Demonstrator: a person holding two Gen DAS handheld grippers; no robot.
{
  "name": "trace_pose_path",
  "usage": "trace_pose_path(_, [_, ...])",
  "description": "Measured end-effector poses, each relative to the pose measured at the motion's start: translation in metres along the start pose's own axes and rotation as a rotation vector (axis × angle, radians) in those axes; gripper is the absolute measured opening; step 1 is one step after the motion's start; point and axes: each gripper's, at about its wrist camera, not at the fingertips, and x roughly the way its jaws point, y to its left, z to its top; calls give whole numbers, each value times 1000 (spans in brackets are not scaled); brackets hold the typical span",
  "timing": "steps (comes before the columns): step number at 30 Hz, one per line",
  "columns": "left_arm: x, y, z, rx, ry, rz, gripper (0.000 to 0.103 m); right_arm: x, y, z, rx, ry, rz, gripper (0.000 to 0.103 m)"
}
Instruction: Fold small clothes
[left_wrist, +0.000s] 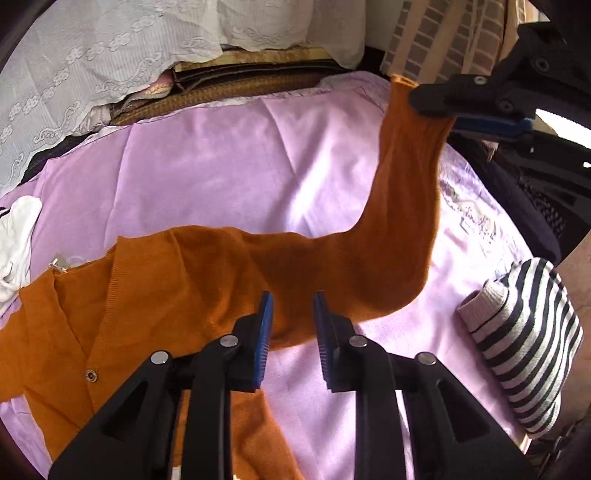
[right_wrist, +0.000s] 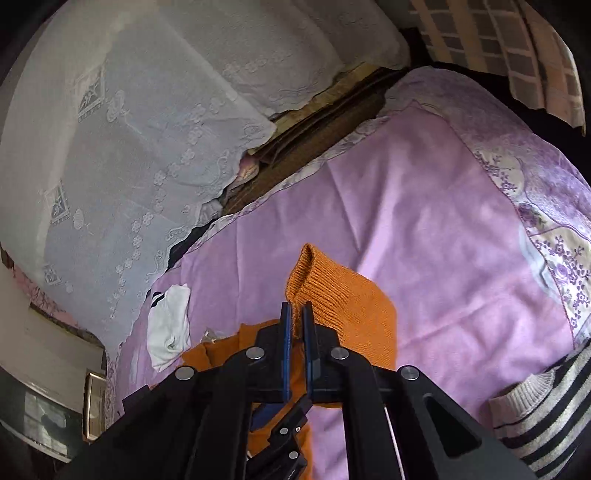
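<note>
Left hand-held gripper (left_wrist: 293, 306): tilted downward, blue pads parallel with a clear gap between them, nothing pinched there. Right hand-held gripper (right_wrist: 295, 314): raised and angled down, its black fingers (right_wrist: 308, 332) drawn nearly together, pads pressed on the ribbed cuff of an orange sleeve (right_wrist: 332, 295).
</note>
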Motion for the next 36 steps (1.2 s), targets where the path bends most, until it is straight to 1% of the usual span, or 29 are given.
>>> trace_pose_path(2, [-13,21,-1,-58,-8,-22,25,12,30,-3,-42,27,37,6])
trace_pose_path(8, [-42,100,-14,-246,-31,-41,26,62,120,-32,-192,143,131,6])
trace_pose_path(10, [-52,127,-19,-286,-45,-13,27,82,142,-43,-217,187,153,6])
trace_pose_path(14, [-64,174,-29,-328,-54,68,34,121,175,-66,-233,277,206,6])
trace_pose_path(18, [-68,214,-41,-369,-44,115,35,159,201,-92,-267,358,222,6])
trace_pose_path(19, [-68,222,-44,-377,-40,128,37,168,204,-98,-266,373,224,6])
trace_pose_path(20, [-66,231,-48,-384,-32,145,42,177,206,-105,-265,388,224,6])
trace_pose_path(21, [-63,239,-53,-389,-21,165,43,187,209,-111,-270,404,219,7])
trace_pose_path(23, [-54,253,-63,-397,11,193,45,204,209,-123,-286,427,199,7])
trace_pose_path(24, [-49,259,-69,-400,32,203,46,212,209,-129,-292,438,186,10])
trace_pose_path(26, [-40,269,-80,-403,67,226,46,230,204,-141,-301,465,157,11])
trace_pose_path(28, [-33,277,-89,-409,96,240,46,243,197,-149,-311,493,135,24])
trace_pose_path(29, [-33,281,-92,-415,101,241,46,243,193,-150,-307,494,138,35])
trace_pose_path(31, [-41,284,-98,-424,91,218,46,230,188,-145,-292,468,186,35])
trace_pose_path(33, [-56,284,-101,-414,69,211,47,206,183,-131,-307,420,247,35])
trace_pose_path(35, [-74,282,-104,-396,44,227,55,181,173,-113,-318,355,285,35])
trace_pose_path(36, [-84,281,-104,-390,21,238,57,167,163,-103,-319,316,285,35])
